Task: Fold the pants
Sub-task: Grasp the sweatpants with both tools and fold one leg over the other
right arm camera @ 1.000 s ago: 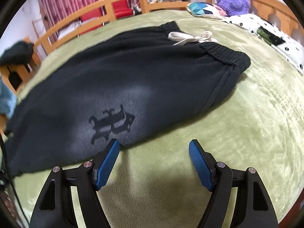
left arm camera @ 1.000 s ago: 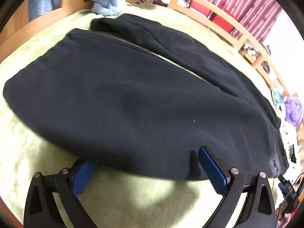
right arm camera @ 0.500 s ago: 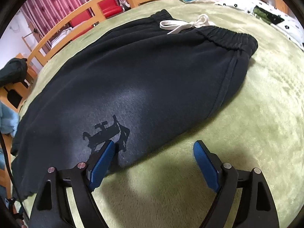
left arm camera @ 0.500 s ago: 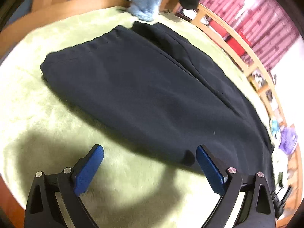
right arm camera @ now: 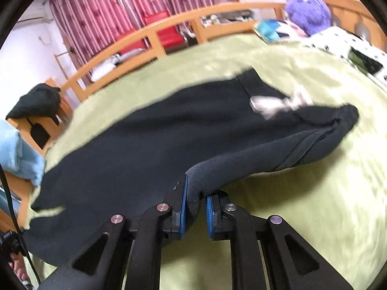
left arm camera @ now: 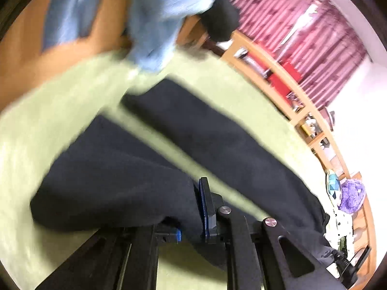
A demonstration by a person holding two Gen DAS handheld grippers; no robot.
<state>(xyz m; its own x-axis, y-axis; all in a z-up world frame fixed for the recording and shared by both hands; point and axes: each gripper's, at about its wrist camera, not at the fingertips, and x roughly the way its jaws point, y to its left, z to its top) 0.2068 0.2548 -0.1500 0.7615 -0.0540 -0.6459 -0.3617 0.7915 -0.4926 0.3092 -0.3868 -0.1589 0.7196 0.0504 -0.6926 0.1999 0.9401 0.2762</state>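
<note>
The dark pants are pinched by both the left gripper and right gripper, the left inner pad hidden under blurred cloth.

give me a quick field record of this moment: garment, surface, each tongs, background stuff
garment: black pants, near edge lifted, white drawstring at the waistband
surface: green blanket
left tongs: shut on pants fabric
right tongs: shut on pants edge
background: purple plush, red curtains, light blue cloth
image quality: motion blur
</note>
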